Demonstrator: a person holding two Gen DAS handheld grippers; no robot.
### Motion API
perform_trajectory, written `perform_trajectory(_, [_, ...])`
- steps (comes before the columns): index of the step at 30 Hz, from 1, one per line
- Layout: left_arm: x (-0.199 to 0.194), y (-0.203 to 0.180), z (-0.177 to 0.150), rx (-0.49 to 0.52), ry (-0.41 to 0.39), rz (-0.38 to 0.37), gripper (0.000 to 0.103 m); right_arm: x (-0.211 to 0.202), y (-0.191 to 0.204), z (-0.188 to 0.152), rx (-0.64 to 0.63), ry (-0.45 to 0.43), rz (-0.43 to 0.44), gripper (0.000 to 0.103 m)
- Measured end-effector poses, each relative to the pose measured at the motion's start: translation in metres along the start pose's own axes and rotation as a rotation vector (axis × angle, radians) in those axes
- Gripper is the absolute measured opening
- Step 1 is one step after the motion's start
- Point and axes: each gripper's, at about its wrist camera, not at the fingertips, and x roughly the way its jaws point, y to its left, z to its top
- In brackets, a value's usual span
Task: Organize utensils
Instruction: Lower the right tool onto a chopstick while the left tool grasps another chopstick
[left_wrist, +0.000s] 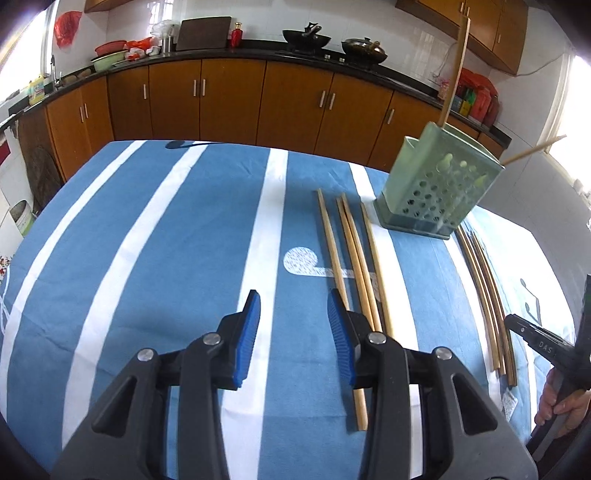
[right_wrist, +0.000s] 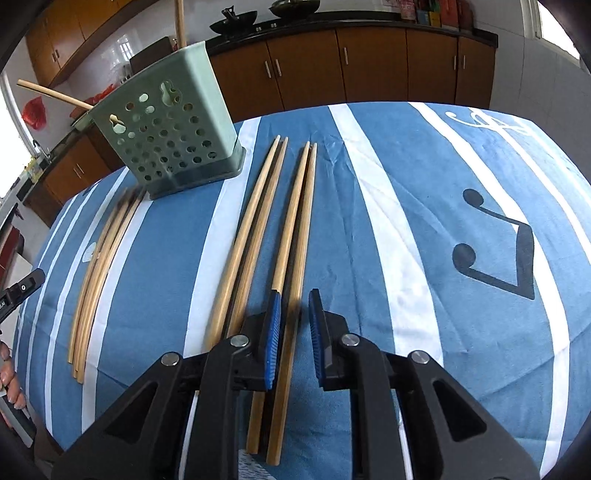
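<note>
A green perforated utensil holder (left_wrist: 436, 184) (right_wrist: 166, 136) stands on the blue striped tablecloth with two wooden chopsticks (left_wrist: 454, 70) sticking out of it. Several chopsticks (left_wrist: 351, 243) (right_wrist: 99, 254) lie left of the holder and several more (left_wrist: 487, 291) (right_wrist: 266, 221) lie right of it. My left gripper (left_wrist: 293, 306) is open and empty just left of the left group. My right gripper (right_wrist: 295, 302) is open, low over the right group, its jaws either side of one chopstick (right_wrist: 295, 258) without closing on it.
The table (left_wrist: 147, 240) (right_wrist: 443, 184) is covered by a blue cloth with white stripes and music notes. Brown kitchen cabinets (left_wrist: 229, 99) with a counter, woks and bowls stand behind it. The other gripper's body (left_wrist: 546, 343) shows at the right edge.
</note>
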Motion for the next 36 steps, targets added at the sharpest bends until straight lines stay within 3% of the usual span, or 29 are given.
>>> perform_trajectory(4, [0.003,-0.009,-0.002,0.014,0.012,-0.02,0.038,0.0,-0.005,-0.001,-0.011,-0.012,-0.03,0.007])
perform_trajectory(7, [0.006,-0.016,-0.005,0.034,0.024,-0.039,0.038,-0.002,-0.016,0.001,0.006,-0.037,-0.116,0.007])
perform_trajectory(10, [0.01,-0.024,-0.009,0.05,0.042,-0.058,0.037,-0.002,-0.033,0.005,0.077,-0.043,-0.136,0.007])
perform_trajectory(14, [0.021,-0.034,-0.015,0.083,0.074,-0.059,0.027,-0.003,-0.034,0.003,0.062,-0.05,-0.141,0.007])
perform_trajectory(18, [0.028,-0.041,-0.018,0.102,0.097,-0.061,0.022,-0.003,-0.034,0.002,0.059,-0.056,-0.141,0.007])
perform_trajectory(25, [0.042,-0.05,-0.022,0.125,0.127,-0.023,0.017,-0.003,-0.034,0.002,0.058,-0.057,-0.135,0.007])
perform_trajectory(29, [0.047,-0.052,-0.021,0.133,0.108,0.021,0.009,-0.003,-0.034,0.003,0.055,-0.056,-0.136,0.007])
perform_trajectory(36, [0.057,-0.026,-0.002,0.091,0.092,0.086,0.008,0.001,-0.03,0.009,0.037,-0.053,-0.127,0.007])
